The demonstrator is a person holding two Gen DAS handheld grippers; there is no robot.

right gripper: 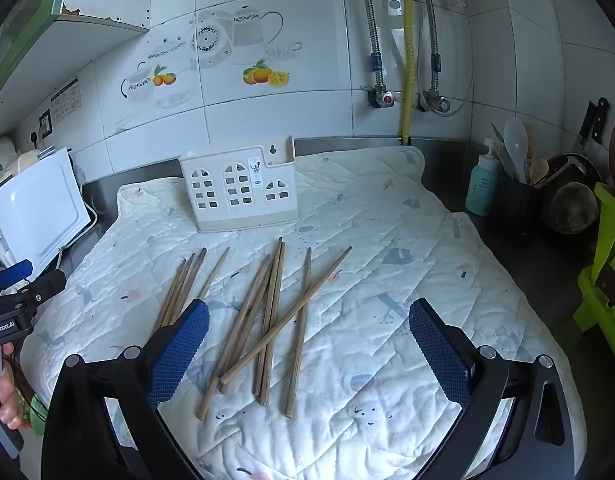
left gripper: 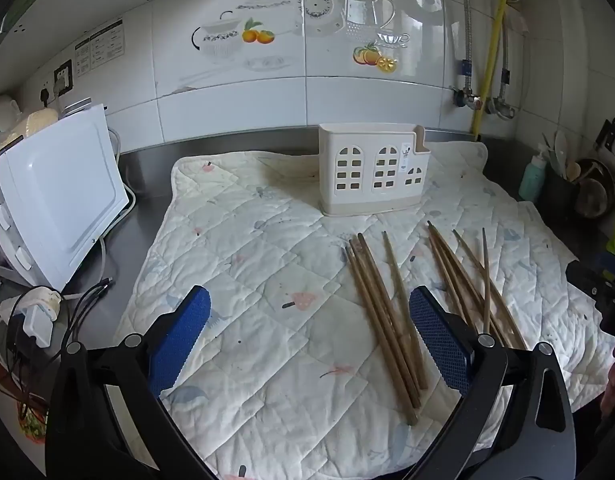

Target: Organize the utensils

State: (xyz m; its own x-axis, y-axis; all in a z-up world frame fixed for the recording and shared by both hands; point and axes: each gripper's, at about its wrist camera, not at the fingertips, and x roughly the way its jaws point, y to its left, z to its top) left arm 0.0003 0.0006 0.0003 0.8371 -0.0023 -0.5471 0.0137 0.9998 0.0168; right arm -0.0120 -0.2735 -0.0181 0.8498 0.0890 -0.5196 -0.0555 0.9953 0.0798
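While both hover with jaws spread wide and nothing held, the left gripper and right gripper face a quilted mat on the desk. Wooden chopsticks lie loose at mid-frame on the mat; the cream holder stands upright behind them, toward the tiled wall.

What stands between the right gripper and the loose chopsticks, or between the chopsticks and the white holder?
Nothing visible does. The right gripper hangs open above the chopsticks, which lie bare on the quilted cloth. Only bare cloth separates them from the white holder behind, which looks empty.
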